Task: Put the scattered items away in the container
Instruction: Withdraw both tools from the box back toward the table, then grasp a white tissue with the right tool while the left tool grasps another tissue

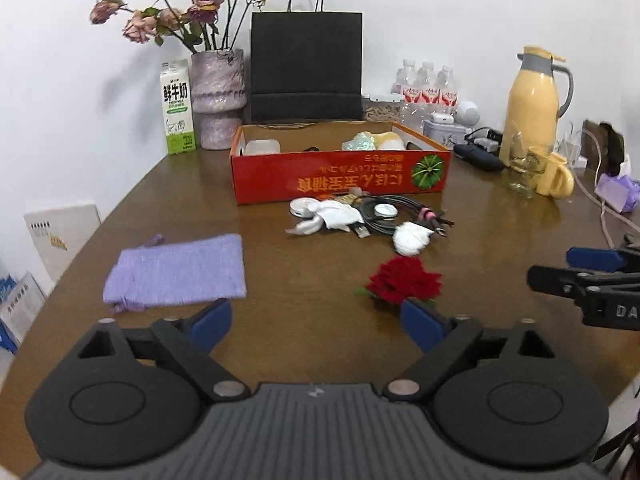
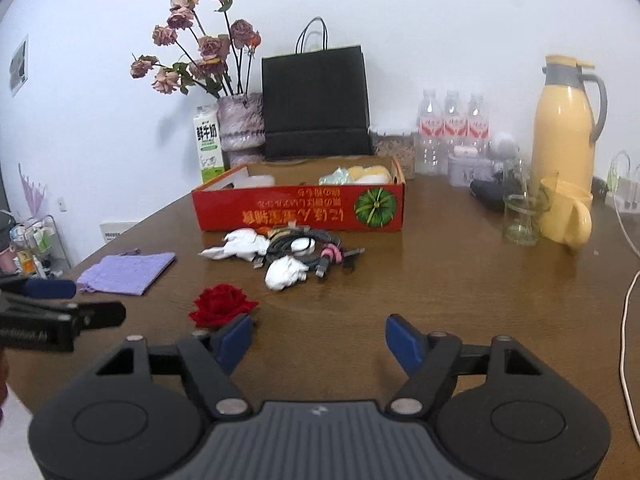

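Both grippers, left (image 1: 316, 322) and right (image 2: 319, 342), stood wide and empty above the table's (image 1: 320, 280) near edge, beside the red flower (image 1: 404, 280).

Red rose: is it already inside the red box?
No. The red rose lies on the bare table in front of the red box, nearer the camera than the cable pile.

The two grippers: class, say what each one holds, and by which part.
Nothing is held. The left gripper and right gripper both stand open over the table, with nothing between the fingers.
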Tool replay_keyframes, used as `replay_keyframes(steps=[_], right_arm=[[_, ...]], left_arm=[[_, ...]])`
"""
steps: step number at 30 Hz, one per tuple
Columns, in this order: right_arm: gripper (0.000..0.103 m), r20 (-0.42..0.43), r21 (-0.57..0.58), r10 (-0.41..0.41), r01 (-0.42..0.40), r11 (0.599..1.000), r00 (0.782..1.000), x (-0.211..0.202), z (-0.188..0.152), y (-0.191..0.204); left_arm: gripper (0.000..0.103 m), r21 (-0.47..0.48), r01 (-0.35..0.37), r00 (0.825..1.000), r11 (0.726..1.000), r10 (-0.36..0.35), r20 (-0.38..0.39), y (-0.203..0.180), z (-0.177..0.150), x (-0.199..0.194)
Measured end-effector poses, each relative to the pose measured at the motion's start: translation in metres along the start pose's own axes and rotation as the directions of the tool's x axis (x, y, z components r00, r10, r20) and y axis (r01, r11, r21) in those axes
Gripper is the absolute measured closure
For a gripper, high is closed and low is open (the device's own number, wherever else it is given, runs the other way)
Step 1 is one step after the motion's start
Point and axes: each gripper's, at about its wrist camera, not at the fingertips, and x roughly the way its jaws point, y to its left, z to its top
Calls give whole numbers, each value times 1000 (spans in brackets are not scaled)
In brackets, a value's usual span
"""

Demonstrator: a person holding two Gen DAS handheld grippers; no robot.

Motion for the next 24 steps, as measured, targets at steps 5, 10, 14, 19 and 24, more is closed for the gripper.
replay_keyframes(steps=[5, 10, 14, 19, 24], right_arm=[[49, -29, -22, 0, 0, 1000, 1000, 34, 11, 4], [49, -40, -86, 33, -36, 996, 999, 75, 29, 18], [50, -51, -113, 57, -62, 992, 997, 110, 41, 27], [50, -80, -98, 109, -116, 988, 991, 140, 46, 29], [70, -163, -84, 142, -157, 984, 976, 165, 43, 24]], left_arm=[[40, -40, 2, 999, 999, -4, -39, 12, 26, 35], [38, 15, 11, 1000, 1000, -10, -14, 7, 56, 82], [36, 21, 27, 999, 999, -26, -38, 6, 75, 125], [37, 24, 68, 994, 997, -66, -87, 0, 85, 165], [79, 28, 58, 987, 998, -53, -148, -5, 79, 184]])
